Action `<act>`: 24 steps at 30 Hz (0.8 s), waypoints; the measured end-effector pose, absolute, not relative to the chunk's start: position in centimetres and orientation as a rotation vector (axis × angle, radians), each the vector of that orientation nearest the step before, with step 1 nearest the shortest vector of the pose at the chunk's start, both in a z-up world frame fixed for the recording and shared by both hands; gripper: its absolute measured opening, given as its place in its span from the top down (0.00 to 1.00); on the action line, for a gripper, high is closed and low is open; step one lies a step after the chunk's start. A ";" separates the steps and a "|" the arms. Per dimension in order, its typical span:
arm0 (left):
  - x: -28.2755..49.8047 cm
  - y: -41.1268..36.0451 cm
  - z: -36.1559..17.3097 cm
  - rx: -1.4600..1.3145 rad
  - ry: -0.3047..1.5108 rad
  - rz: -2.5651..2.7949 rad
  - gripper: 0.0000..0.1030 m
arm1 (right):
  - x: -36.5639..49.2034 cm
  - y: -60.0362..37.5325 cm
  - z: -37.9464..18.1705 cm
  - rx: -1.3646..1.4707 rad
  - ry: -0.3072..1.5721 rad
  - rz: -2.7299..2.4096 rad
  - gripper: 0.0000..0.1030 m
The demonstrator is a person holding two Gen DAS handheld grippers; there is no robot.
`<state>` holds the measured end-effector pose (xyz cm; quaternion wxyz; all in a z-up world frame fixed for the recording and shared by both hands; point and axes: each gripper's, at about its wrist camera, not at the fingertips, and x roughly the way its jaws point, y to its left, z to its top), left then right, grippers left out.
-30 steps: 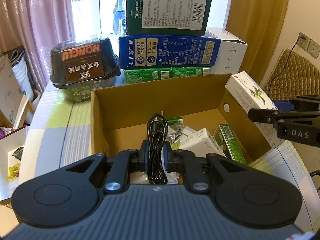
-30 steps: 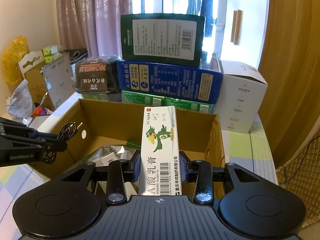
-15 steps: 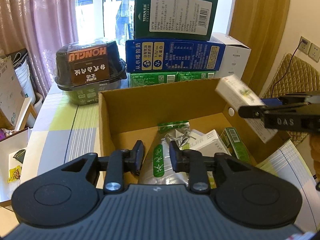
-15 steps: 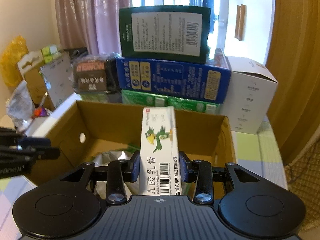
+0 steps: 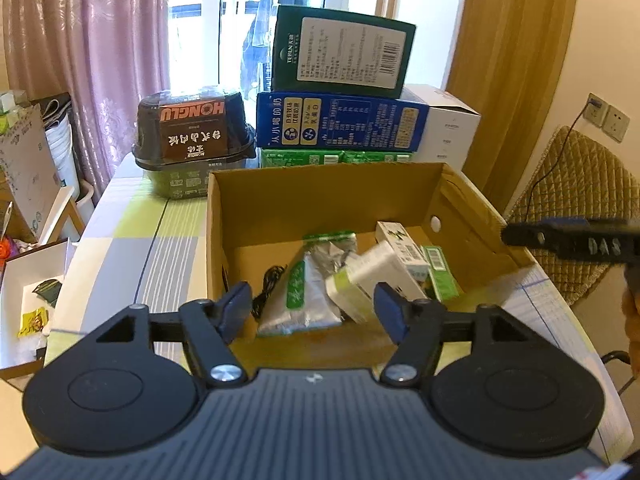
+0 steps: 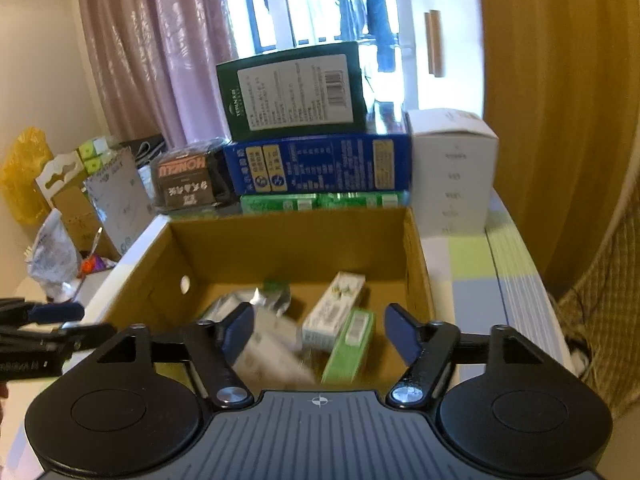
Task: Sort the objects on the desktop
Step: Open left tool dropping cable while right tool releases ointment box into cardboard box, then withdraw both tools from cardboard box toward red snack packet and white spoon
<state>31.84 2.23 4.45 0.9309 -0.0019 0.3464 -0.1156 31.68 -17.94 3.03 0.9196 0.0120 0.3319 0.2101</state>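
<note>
An open cardboard box [image 5: 320,196] [image 6: 296,240] stands on the table. Inside lie a coiled black cable [image 5: 268,284] at the left, a silver-green pouch [image 5: 308,292], a white-green carton [image 5: 372,276] and the white parrot box [image 5: 400,240] [image 6: 336,308] beside a green box [image 5: 440,276] [image 6: 352,344]. My left gripper [image 5: 314,312] hangs open over the box's near edge, holding nothing. My right gripper [image 6: 320,332] is open too, above the box's right half; it shows as a dark blurred bar [image 5: 568,236] in the left wrist view.
Behind the box stand stacked cartons: dark green [image 5: 340,52] on blue [image 5: 340,126] on green packs, with a white box [image 5: 448,128] and a black HONGLU food tub [image 5: 192,136]. A quilted chair [image 5: 580,208] is at the right. A white tray [image 5: 28,292] sits left.
The left gripper let go of the black cable, which now lies in the box. The right gripper opened and dropped the parrot box into the box. Both grippers pulled back.
</note>
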 end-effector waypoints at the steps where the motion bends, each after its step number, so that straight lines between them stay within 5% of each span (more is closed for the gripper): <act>1: 31.1 2.1 4.6 -0.003 0.711 -0.238 0.32 | 30.5 -18.3 2.9 0.033 0.691 0.428 0.26; 6: 26.9 1.1 5.6 0.015 0.717 -0.242 0.14 | 25.1 -19.5 2.6 0.076 0.737 0.428 0.17; 13: 21.5 0.4 6.1 0.027 0.724 -0.250 0.02 | 18.8 -20.9 2.5 0.122 0.773 0.443 0.05; 24: 15.7 2.9 4.1 -0.001 0.765 -0.183 0.02 | 13.0 -21.9 2.0 0.118 0.808 0.446 0.02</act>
